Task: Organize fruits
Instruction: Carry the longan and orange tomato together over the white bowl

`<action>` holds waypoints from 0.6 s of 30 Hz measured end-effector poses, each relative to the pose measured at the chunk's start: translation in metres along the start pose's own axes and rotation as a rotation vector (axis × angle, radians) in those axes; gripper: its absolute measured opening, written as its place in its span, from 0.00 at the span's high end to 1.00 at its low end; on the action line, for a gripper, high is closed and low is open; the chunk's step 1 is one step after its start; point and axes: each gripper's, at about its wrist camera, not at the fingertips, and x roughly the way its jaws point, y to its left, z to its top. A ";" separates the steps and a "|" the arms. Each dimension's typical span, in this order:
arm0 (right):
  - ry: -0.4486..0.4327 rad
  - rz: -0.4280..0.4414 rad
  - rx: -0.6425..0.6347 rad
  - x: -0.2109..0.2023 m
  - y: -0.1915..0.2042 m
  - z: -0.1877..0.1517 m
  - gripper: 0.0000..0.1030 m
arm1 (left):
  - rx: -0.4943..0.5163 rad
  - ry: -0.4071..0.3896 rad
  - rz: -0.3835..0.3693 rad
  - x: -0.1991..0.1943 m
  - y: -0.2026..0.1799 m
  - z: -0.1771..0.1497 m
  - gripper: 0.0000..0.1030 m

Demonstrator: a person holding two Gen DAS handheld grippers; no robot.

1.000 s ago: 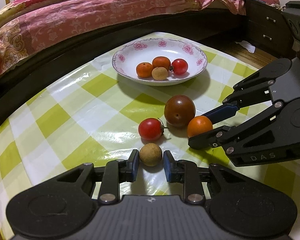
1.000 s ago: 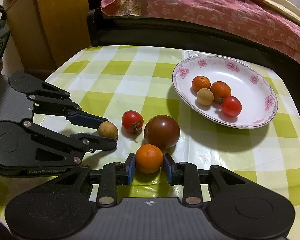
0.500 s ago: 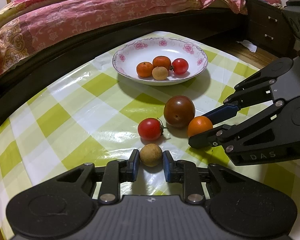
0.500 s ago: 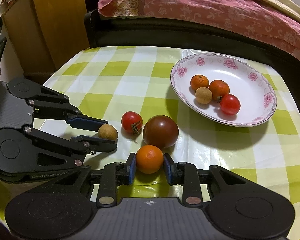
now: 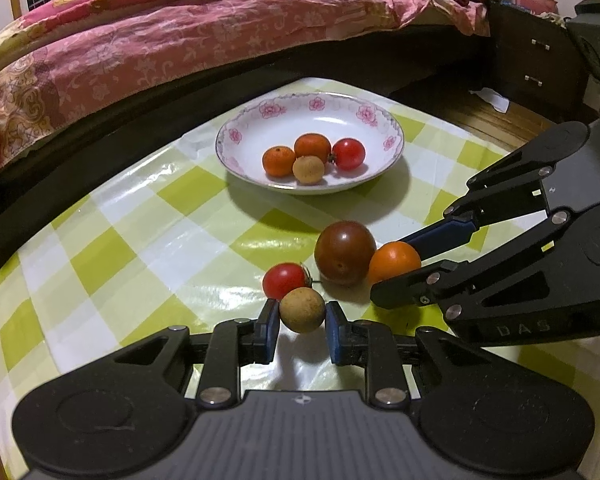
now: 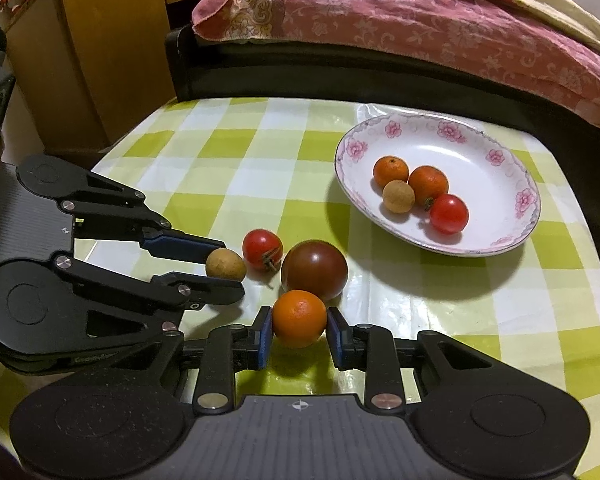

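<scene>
My left gripper [image 5: 302,322] is shut on a tan longan [image 5: 302,309] and holds it just above the checked tablecloth; it shows in the right wrist view too [image 6: 225,264]. My right gripper [image 6: 299,330] is shut on a small orange [image 6: 299,318], also lifted slightly, seen from the left wrist as well [image 5: 394,261]. A red cherry tomato [image 5: 285,280] and a large dark tomato [image 5: 345,252] lie on the cloth between them. A white floral plate [image 5: 374,120] further back holds two small oranges, a longan and a red tomato.
The table with the green-and-white checked cloth [image 5: 140,232] stands against a dark bed frame with pink bedding [image 5: 180,40]. A wooden cabinet [image 6: 88,60] is at the far left in the right wrist view, dark drawers [image 5: 540,64] at the right in the left wrist view.
Both grippers have closed on their fruits and lifted them slightly off the cloth. The plate and the two loose tomatoes have not moved.
</scene>
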 end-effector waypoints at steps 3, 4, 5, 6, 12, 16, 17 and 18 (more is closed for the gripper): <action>-0.012 -0.002 0.003 -0.004 -0.001 0.001 0.76 | -0.001 -0.008 0.002 -0.001 -0.002 0.003 0.69; -0.015 -0.002 0.004 -0.005 -0.001 0.002 0.76 | -0.001 -0.010 0.002 -0.002 -0.002 0.004 0.69; -0.019 -0.005 0.005 -0.006 -0.001 0.002 0.76 | -0.002 -0.012 0.002 -0.002 -0.002 0.005 0.69; -0.022 -0.008 0.006 -0.006 -0.001 0.002 0.76 | -0.004 -0.014 0.002 -0.002 -0.002 0.006 0.69; -0.047 -0.023 0.022 -0.012 -0.006 0.006 0.76 | -0.001 -0.033 0.009 -0.001 -0.004 0.015 0.69; -0.063 -0.039 0.032 -0.014 -0.010 0.010 0.76 | 0.001 -0.052 0.016 0.000 -0.004 0.024 0.69; -0.068 -0.043 0.034 -0.015 -0.012 0.011 0.76 | 0.002 -0.056 0.018 0.000 -0.005 0.026 0.69; -0.074 -0.049 0.037 -0.016 -0.013 0.012 0.76 | 0.002 -0.060 0.021 0.000 -0.005 0.028 0.69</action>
